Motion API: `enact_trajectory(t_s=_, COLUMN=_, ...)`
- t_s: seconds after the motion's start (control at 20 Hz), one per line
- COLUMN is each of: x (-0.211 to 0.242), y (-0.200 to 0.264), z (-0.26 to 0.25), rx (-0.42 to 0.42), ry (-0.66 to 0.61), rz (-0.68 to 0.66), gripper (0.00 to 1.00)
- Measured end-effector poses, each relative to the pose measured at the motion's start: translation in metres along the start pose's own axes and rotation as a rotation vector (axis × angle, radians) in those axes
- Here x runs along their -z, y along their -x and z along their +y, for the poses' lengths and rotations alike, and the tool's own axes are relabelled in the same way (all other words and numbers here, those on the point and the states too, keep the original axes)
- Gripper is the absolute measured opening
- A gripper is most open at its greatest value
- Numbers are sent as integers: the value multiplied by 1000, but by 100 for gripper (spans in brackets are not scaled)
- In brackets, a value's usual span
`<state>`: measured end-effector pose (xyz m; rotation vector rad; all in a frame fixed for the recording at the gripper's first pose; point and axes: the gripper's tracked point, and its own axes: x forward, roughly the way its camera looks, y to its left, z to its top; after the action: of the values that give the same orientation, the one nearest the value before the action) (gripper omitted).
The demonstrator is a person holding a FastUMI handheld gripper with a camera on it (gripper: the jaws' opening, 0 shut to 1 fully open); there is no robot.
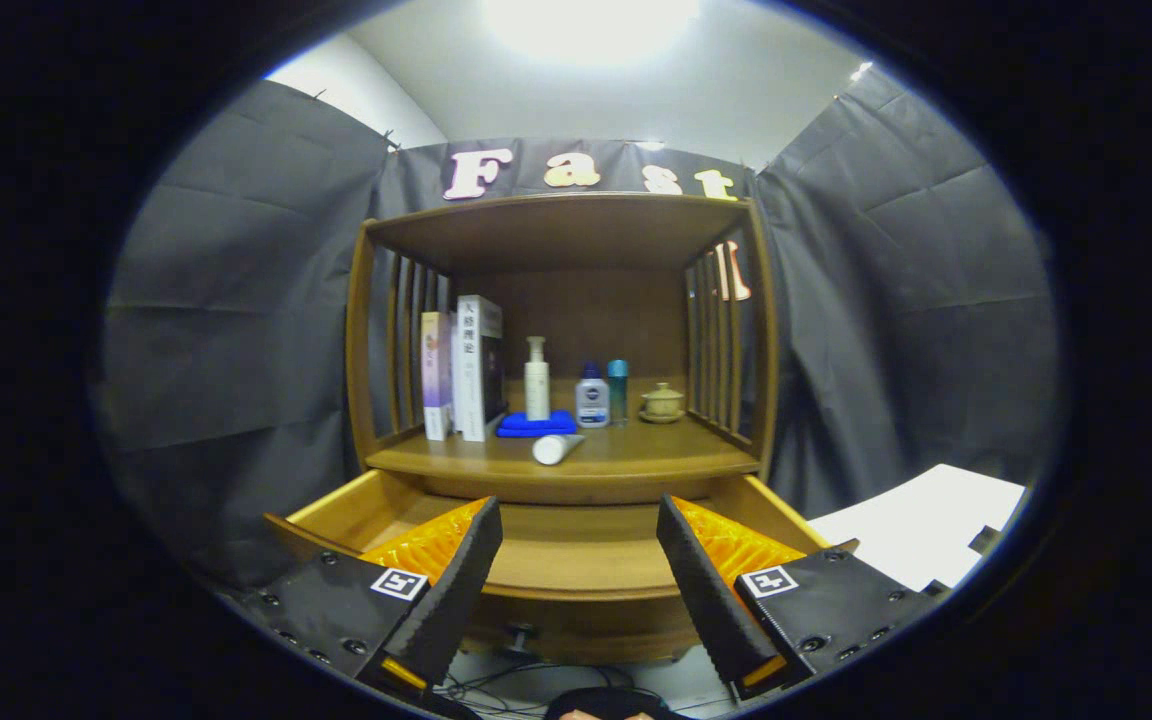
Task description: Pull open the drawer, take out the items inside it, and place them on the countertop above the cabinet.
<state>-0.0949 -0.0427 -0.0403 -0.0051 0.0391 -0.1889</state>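
Note:
The wooden cabinet's drawer (576,590) stands pulled open just ahead of my fingers; its inside looks bare wood where I can see it. My gripper (576,525) hangs open above the drawer's front, with nothing between its black pads (456,590). On the countertop (636,455) above the drawer lies a white tube (556,448) on its side, near the front edge. Behind it rest a blue cloth (536,424), a white pump bottle (536,380), a blue-capped bottle (592,398), a teal bottle (618,390) and a small lidded cup (662,403).
Upright books (466,370) stand at the countertop's left, against the slatted side. A shelf top roofs the countertop. A white surface (926,530) lies to the right of the cabinet. Cables (526,685) trail on the floor below the drawer.

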Motion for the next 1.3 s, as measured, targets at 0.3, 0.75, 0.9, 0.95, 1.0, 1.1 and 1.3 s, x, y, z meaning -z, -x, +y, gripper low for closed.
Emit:
enact_trajectory(t_s=0.3, x=35, y=19, z=-18, rx=23, ry=-80, rz=62, gripper=98)
enact_trajectory(t_s=0.75, x=81, y=2, z=11, rx=-32, ry=-73, rz=153, gripper=98)
enact_trajectory(t_s=0.9, x=91, y=-5, z=25, rx=-55, ry=-92, rz=177, gripper=98)
enact_trajectory(t_s=0.95, x=94, y=-7, z=30, rx=-67, ry=-100, rz=184, gripper=98)
enact_trajectory(t_s=1.0, x=98, y=-9, z=36, rx=-75, ry=-102, rz=191, gripper=98)
enact_trajectory(t_s=1.1, x=102, y=-11, z=44, rx=-83, ry=-98, rz=201, gripper=98)
enact_trajectory(t_s=1.3, x=113, y=-23, z=53, rx=-75, ry=-108, rz=228, gripper=98)
